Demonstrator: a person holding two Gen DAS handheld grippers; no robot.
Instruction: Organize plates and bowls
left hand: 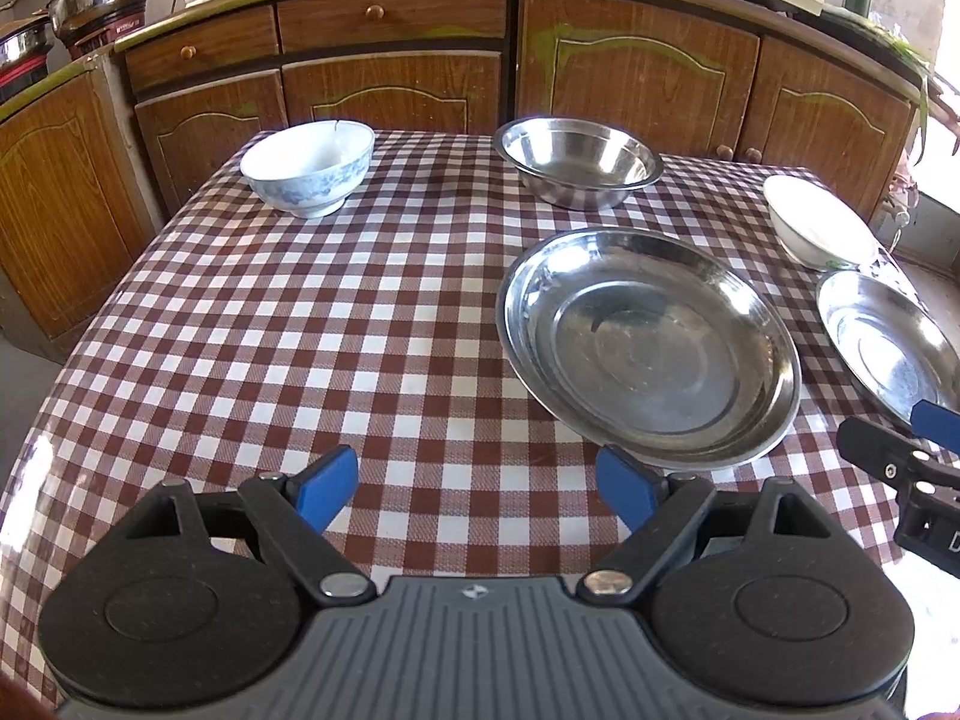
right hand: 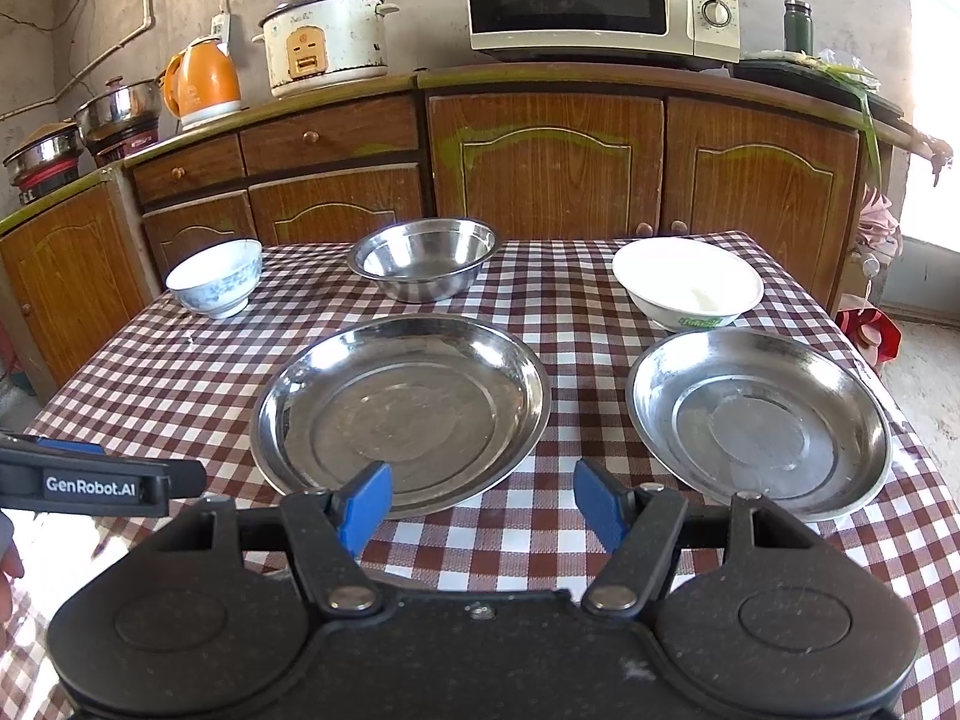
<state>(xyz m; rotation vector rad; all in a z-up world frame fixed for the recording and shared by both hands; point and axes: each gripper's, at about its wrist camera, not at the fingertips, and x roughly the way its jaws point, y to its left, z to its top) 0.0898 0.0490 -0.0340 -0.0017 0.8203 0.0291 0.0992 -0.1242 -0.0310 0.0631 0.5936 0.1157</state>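
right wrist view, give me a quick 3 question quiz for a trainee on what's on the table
1. Multiple choice: how many bowls stand along the far side of the table? A) one B) three C) five
2. True or false: the two steel plates are stacked one on the other.
3. Fill in: the jaws of the right gripper are ____ and hold nothing.

Key
1. B: the blue-patterned bowl, the steel bowl and the white bowl.
2. False: the larger steel plate and the smaller steel plate lie side by side, apart.
3. open
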